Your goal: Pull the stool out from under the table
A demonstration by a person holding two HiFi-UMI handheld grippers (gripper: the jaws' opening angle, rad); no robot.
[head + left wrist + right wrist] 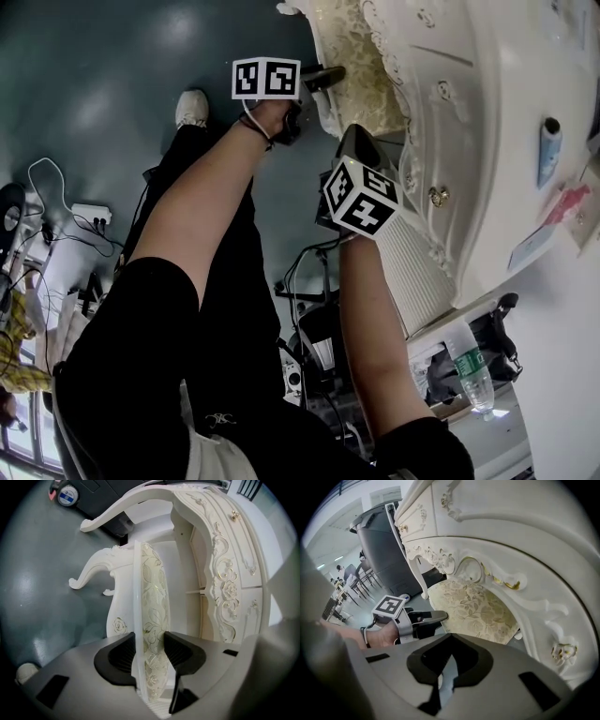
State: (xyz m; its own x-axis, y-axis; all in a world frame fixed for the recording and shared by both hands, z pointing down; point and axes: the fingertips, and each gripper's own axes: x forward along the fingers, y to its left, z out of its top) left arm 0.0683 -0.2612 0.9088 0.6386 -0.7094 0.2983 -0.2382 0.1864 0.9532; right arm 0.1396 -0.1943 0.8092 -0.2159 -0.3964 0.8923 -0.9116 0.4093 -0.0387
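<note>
Padded stool [152, 620], cream leaf brocade on a glossy white carved frame, sits tucked under the ornate white desk [225, 583]. My left jaws [149, 644] clamp the seat edge, roughly level. Right jaws [452, 637] closed, empty, pitched down.

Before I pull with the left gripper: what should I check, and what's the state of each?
1. Grip: ok. The left gripper is closed on the stool at the seat edge, one pad on the white frame and one on the cushion.
2. Other hand: ok. The right gripper is shut, empty and off the stool.
3. Stool out from the table: not ok. The seat sits mostly under the table's front.
4. Leg clearance: ok on the near side, where the stool leg stands apart from the table leg. The far side is hidden.
5. Pull path: cannot tell. The person's shoe stands on that side.
</note>
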